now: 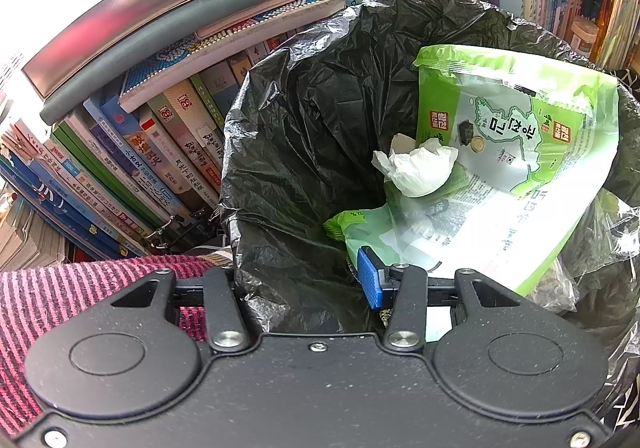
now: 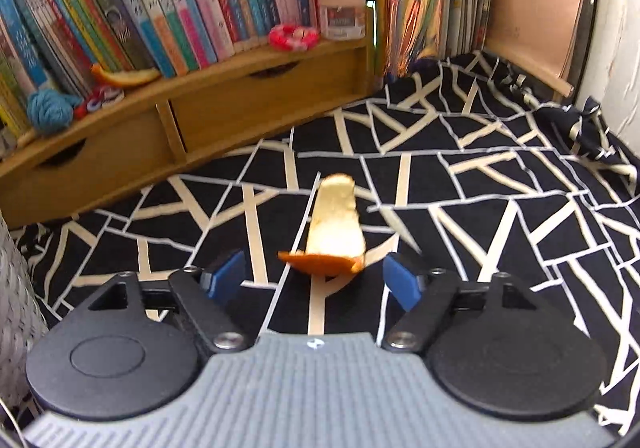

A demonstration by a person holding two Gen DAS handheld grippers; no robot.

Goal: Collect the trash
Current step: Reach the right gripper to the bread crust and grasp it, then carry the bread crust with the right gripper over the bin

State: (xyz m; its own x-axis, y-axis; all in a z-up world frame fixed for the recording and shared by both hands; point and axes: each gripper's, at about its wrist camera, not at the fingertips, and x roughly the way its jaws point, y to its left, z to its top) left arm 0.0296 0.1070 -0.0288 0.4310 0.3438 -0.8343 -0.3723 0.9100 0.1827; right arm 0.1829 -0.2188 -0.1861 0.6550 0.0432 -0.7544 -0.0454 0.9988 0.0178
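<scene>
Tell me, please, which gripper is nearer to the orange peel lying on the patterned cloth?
Right. The right gripper is open with the orange peel just ahead of its blue pads. The left gripper is at the bin liner; no peel appears in its view.

One bin bag (image 1: 304, 136) holding two green snack packets (image 1: 516, 120), one crumpled tissue (image 1: 416, 168), one clear wrapper (image 1: 560, 284). Two orange peels: one on the cloth (image 2: 334, 232), one on the shelf (image 2: 124, 78). Two drawers (image 2: 268, 88). One jar (image 2: 342, 10). One yarn ball (image 2: 52, 110).
</scene>
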